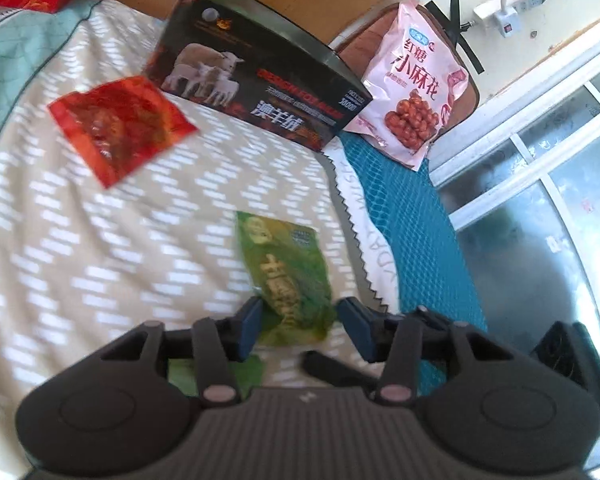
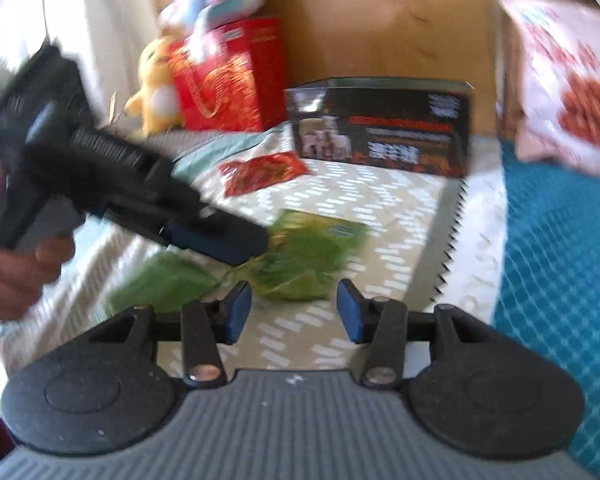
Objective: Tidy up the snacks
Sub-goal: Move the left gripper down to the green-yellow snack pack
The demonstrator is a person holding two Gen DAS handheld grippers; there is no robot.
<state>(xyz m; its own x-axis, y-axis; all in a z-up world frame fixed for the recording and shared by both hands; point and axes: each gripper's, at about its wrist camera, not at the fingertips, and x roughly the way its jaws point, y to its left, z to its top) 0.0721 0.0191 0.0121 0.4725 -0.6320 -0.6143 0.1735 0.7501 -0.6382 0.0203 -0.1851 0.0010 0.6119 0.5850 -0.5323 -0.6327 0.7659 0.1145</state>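
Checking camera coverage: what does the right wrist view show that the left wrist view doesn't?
Right wrist only: the left gripper seen from outside, over the green packet; a yellow plush toy; a second green packet.

Left wrist only: the window frame and a power strip.

Both: green packet, red packet, black box, pink snack bag, red box.

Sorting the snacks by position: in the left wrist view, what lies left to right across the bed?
Red snack packet → dark box with sheep picture → pink snack bag.
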